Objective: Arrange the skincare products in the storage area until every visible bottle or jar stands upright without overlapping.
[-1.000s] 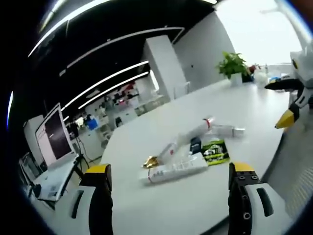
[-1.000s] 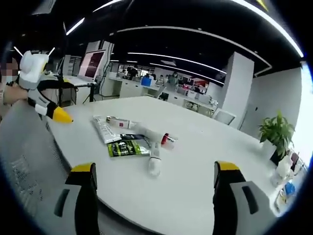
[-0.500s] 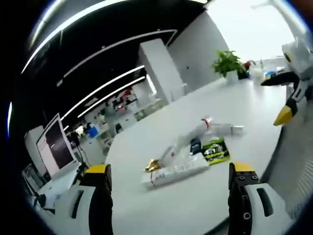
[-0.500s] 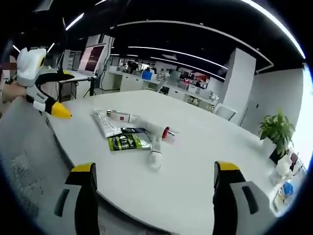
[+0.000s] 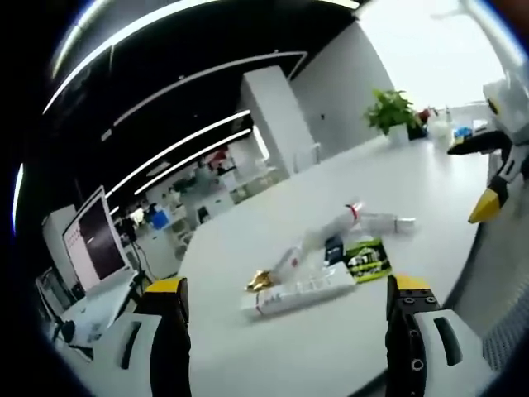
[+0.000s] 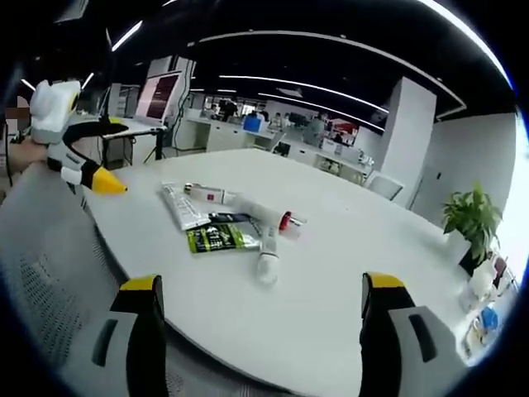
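Clearly, nothing is gripped at this moment, and every product is seen lying flat on the white table [image 6: 347, 273].

Left gripper [image 5: 289, 302]: jaws are held wide apart and bare, well short of the cluster.
Right gripper [image 6: 256, 294]: jaws are likewise spread and bare; the left gripper is also seen at the far left of the right gripper view.
Cluster place: the products are gathered in one small group near the middle of the table, closer to its near edge in both views, touching or overlapping.
White tube [image 6: 266, 258]: nearest in the right gripper view; it is judged light and soft-walled, so it is best taken by the stiffer cap end, not the squashy middle.
Green sachet [image 6: 219, 238]: flat, thin and probably slippery; it is judged hard to pinch off the table and unlikely to stand.
Red-capped bottle [image 6: 277, 222]: white, lying on its side; it is judged rigid and light, and is best gripped across the body just below the cap.
Long white box [image 5: 302, 289]: flat and stiff; it can be taken across its narrow sides.
Gold-tipped item [image 5: 258, 279]: too small to be identified.
Potted plant [image 6: 469, 223]: seen at the far right edge, well apart.
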Available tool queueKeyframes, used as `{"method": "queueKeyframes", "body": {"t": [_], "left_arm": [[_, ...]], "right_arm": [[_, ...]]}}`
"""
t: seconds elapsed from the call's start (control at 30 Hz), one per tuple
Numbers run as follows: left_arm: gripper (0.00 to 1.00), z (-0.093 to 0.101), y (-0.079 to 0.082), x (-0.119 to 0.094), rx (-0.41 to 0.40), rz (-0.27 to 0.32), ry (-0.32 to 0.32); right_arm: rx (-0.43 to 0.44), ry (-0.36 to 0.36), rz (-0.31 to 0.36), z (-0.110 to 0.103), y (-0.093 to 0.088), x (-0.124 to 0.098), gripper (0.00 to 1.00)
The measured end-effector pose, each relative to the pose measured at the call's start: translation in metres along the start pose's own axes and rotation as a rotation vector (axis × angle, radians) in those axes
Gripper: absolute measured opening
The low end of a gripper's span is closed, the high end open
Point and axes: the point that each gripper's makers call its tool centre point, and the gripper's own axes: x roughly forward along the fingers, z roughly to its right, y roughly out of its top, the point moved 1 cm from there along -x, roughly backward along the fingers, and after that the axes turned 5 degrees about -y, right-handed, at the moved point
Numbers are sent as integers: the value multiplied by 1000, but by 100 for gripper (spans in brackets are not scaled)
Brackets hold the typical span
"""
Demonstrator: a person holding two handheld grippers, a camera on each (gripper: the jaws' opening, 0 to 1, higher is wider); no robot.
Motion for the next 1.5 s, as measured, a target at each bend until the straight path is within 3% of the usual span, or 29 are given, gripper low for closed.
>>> {"method": "queueKeyframes", "body": {"t": [0.63,1.5], "left_arm": [[97,-3,-4,1,21,-34,23],[97,2,-3,1,13,-37,-20]], "right_arm": [[-8,3,-30,1,-6,1,97],[-20,12,-64,1,-10,3,100]]}}
